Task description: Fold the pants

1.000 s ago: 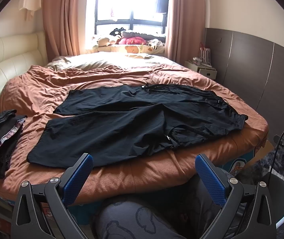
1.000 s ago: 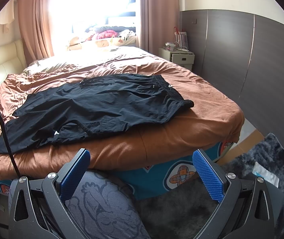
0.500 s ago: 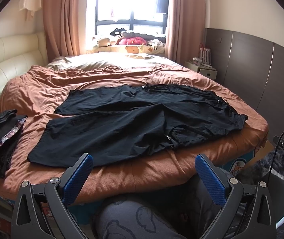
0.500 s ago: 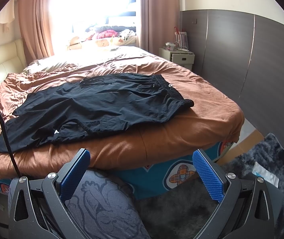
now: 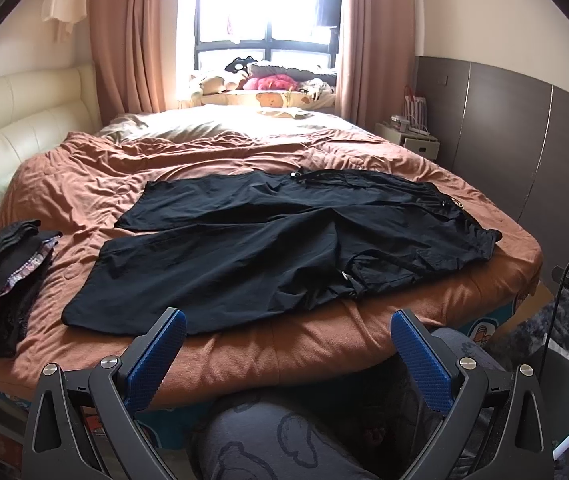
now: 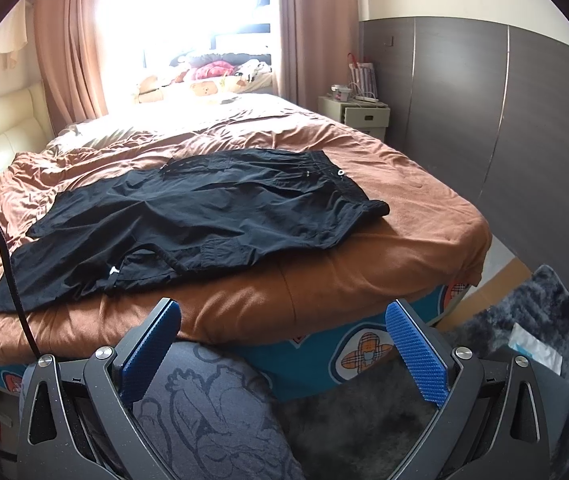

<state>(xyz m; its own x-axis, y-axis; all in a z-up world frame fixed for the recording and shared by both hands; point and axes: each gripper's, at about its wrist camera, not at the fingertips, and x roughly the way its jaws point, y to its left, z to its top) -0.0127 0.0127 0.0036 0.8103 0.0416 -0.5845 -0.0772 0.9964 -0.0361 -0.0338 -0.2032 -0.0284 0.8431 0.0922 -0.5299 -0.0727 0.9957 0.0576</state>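
Note:
Black pants point(image 5: 276, 240) lie spread flat on the brown bedspread point(image 5: 204, 156), waistband to the right, both legs reaching left. They also show in the right wrist view point(image 6: 204, 212). My left gripper point(image 5: 288, 332) is open and empty, held in front of the bed's near edge, short of the pants. My right gripper point(image 6: 284, 324) is open and empty, also in front of the bed edge, below the waist end of the pants.
A pile of dark folded clothes point(image 5: 0, 280) sits at the bed's left edge. A nightstand point(image 6: 354, 114) stands by the dark wall panels. A dark shaggy rug point(image 6: 524, 340) covers the floor at right. The person's knee point(image 6: 204, 412) is below the grippers.
Both views have barely shifted. The pants have not moved and both grippers stay open.

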